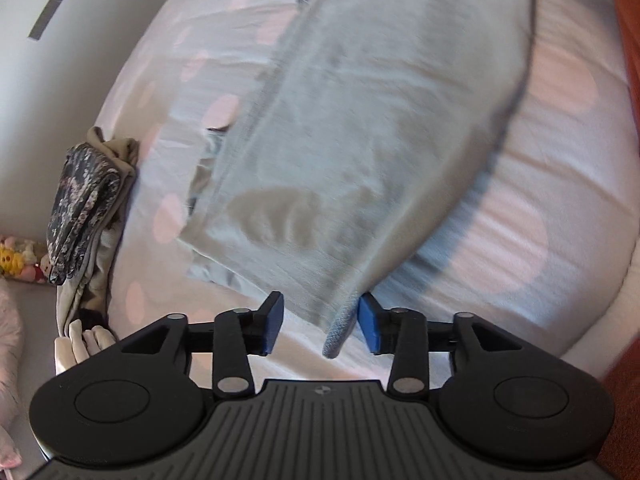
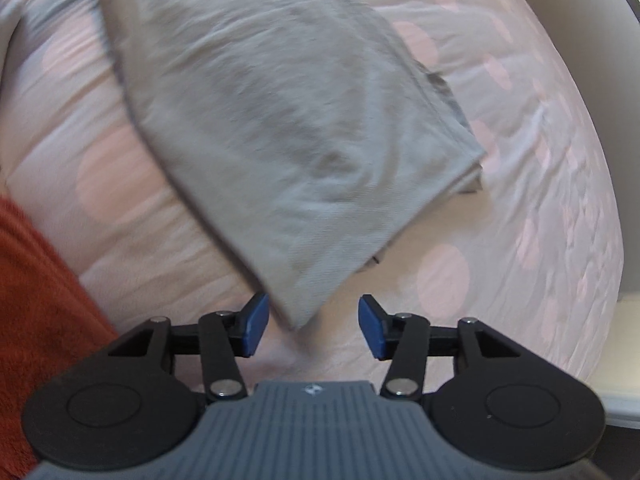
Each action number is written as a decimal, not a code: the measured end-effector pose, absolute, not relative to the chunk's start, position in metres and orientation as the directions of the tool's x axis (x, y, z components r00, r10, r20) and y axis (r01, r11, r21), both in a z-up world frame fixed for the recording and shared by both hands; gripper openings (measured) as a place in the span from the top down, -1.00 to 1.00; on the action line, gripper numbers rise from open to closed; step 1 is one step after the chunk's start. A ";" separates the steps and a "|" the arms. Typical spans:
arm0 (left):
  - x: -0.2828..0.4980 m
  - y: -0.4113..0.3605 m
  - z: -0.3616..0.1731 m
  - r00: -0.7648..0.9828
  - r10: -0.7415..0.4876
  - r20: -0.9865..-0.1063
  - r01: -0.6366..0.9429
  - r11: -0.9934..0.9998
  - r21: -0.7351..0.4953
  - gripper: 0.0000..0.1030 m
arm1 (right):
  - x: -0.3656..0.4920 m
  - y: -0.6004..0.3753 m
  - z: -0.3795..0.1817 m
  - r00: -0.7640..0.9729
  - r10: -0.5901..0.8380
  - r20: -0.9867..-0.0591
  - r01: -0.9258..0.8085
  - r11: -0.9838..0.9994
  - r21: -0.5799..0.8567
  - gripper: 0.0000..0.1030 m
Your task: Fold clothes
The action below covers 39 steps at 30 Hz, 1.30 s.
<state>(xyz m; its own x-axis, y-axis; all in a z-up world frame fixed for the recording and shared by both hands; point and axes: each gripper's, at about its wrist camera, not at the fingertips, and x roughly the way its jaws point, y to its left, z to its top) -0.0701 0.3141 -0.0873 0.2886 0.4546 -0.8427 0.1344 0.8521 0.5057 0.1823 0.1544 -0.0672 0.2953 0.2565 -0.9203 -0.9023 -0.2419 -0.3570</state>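
Note:
A pale grey folded garment [image 1: 344, 128] lies on the bed, blurred in both views. In the left wrist view its near corner, with a ribbed edge, reaches down between the blue pads [image 1: 274, 326] of my left gripper [image 1: 322, 330]. The jaws stand apart and do not press on the cloth. In the right wrist view the garment [image 2: 280, 128] narrows to a corner that points between the pads [image 2: 372, 330] of my right gripper [image 2: 314, 328]. That gripper is open too, with a gap on either side of the corner.
The bed cover [image 1: 540, 200] is white with pink dots. A pile of folded clothes with a camouflage piece [image 1: 86, 204] sits at the bed's left edge, by a white wall [image 1: 48, 80]. An orange-red blanket [image 2: 36, 300] lies at the left in the right wrist view.

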 end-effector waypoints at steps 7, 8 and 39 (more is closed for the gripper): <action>-0.053 0.354 -0.075 0.304 0.428 -0.851 -0.080 0.902 0.425 0.12 | 0.225 0.177 -0.049 0.247 0.315 -0.916 -0.968 0.112 -0.223 -0.03; -0.049 0.360 -0.076 0.298 0.431 -0.851 -0.115 0.902 0.417 0.12 | 0.231 0.181 -0.050 0.248 0.321 -0.914 -0.965 0.163 -0.205 -0.05; -0.028 0.492 -0.112 0.403 0.300 -0.864 -0.594 0.804 0.002 0.12 | 0.372 0.252 -0.113 0.117 0.441 -0.890 -0.652 0.710 0.266 -0.13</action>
